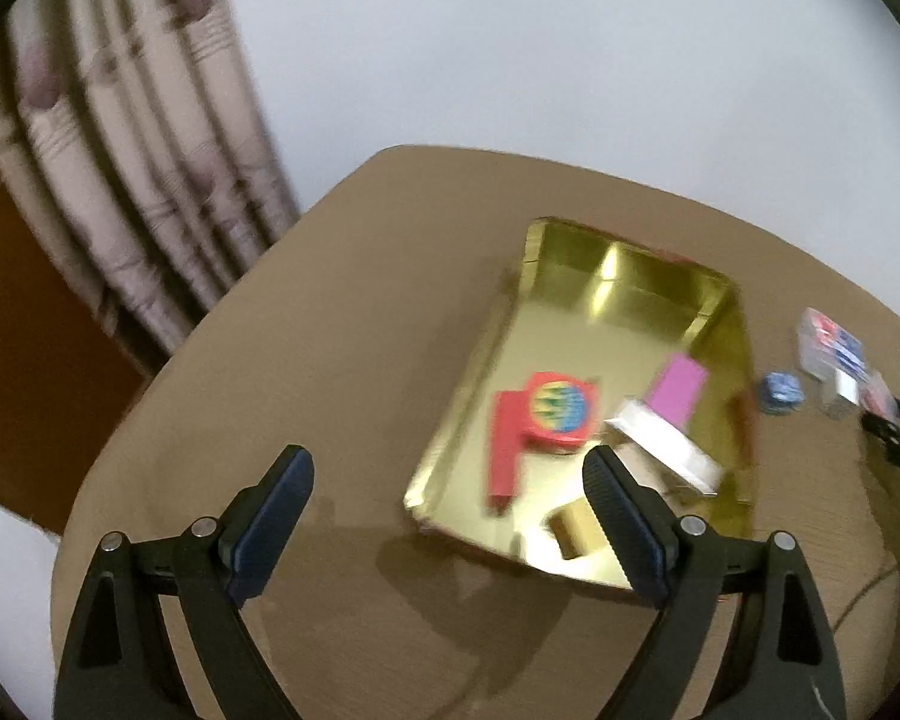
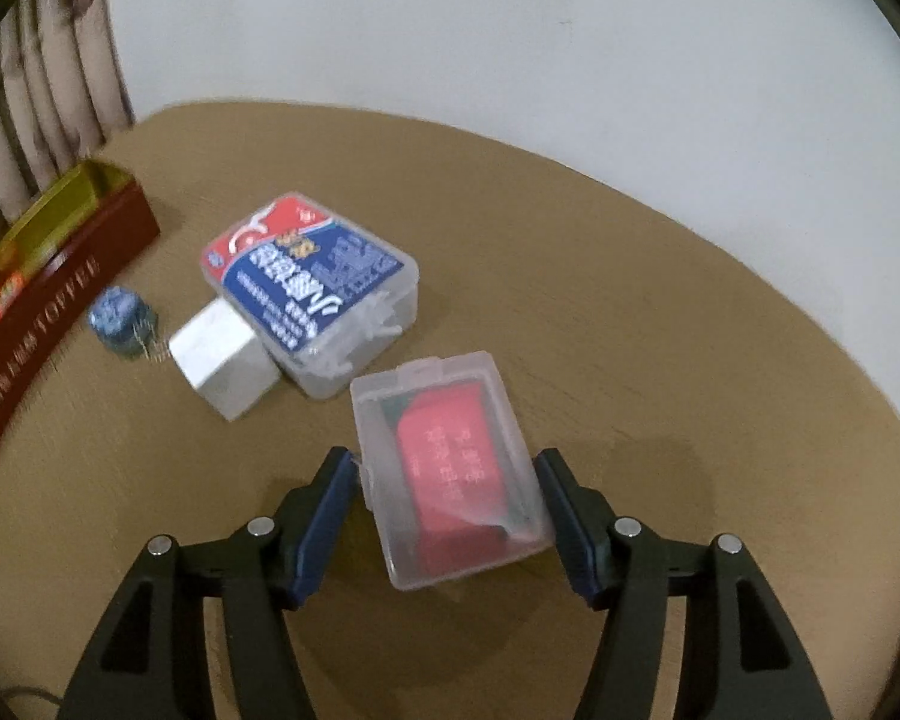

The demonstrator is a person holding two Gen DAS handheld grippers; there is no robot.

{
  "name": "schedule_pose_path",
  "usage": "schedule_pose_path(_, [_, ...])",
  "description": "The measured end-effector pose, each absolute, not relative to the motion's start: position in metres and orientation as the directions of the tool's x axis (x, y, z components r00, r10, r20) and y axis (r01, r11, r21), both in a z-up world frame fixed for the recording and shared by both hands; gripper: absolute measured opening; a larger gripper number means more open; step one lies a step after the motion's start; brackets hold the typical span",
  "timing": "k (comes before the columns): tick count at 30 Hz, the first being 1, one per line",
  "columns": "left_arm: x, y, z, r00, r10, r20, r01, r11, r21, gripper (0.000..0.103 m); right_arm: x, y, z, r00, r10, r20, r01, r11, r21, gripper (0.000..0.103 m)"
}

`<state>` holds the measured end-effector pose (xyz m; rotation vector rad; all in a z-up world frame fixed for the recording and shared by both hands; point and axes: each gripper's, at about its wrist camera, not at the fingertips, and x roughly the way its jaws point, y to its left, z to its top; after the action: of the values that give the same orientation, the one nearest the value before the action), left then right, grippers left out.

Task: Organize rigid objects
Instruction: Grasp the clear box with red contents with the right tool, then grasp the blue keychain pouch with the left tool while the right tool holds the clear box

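My right gripper is shut on a clear plastic case with a red card inside, held above the table. Beyond it lie a clear box with a blue and red label, a white block and a small blue round object. My left gripper is open and empty, above the near left corner of the gold tray. In the tray lie a red box with a round rainbow mark, a pink box and a white box.
The tray's dark red outer wall shows at the left of the right wrist view. The brown table ends at a white wall. A striped curtain hangs at the far left.
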<state>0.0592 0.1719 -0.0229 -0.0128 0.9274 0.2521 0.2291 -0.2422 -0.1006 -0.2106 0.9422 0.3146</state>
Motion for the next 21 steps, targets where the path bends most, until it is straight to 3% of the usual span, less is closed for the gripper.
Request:
schedule_pose_path(12, [0.085,0.046,-0.037,0.557,0.098,-0.824,0.044,0.988,0.147,0.090,0.205,-0.253,-0.110,0.615,0.182,-0.767,-0.292,0.956,-0.008,0.060])
schedule_pose_path(21, [0.106,-0.004,-0.053,0.506,0.044,-0.861,0.079,0.992,0.097,0.090,0.172,-0.255,-0.117,0.636,0.151,-0.757,-0.237,0.971,-0.006,0.060])
